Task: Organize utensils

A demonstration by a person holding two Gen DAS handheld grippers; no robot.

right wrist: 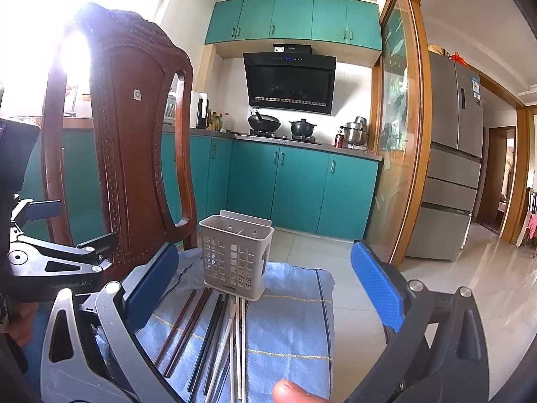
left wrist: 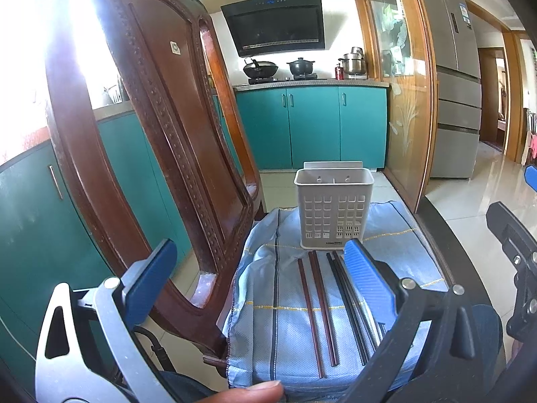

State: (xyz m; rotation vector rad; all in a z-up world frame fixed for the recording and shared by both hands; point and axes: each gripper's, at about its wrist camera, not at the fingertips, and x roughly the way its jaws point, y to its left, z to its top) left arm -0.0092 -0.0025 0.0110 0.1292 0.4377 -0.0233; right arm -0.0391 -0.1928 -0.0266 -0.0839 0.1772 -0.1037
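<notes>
Between the wide-spread blue-padded jaws of the left gripper [left wrist: 258, 282] there is nothing held; it hangs above the near end of the blue woven cloth [left wrist: 288, 346], its right pad partly covering the darker sticks. The right gripper [right wrist: 265, 288] is likewise agape and empty, set a little further right. A fingertip [right wrist: 295, 391] shows at the bottom edge of each view.

Just beyond the jaws, the chopsticks lie side by side, pointing toward the holder: a reddish-brown wooden pair [left wrist: 317, 312] on the left, a black pair [left wrist: 347, 305] next, and a pale off-white pair [right wrist: 236, 342] on the right, all close together. At their far tips stands the light grey perforated plastic utensil holder [left wrist: 333, 208], upright and seemingly empty, so nothing looks sorted yet.

To the left rises a carved dark-red wooden chair back [left wrist: 161, 141], near the cloth.

The risk, to my eye: the sticks sit so close that closing on one pair may nudge or drag its neighbour, and the loose, rumpled cloth could bunch up. The light holder might tip if a stick strikes its rim.
</notes>
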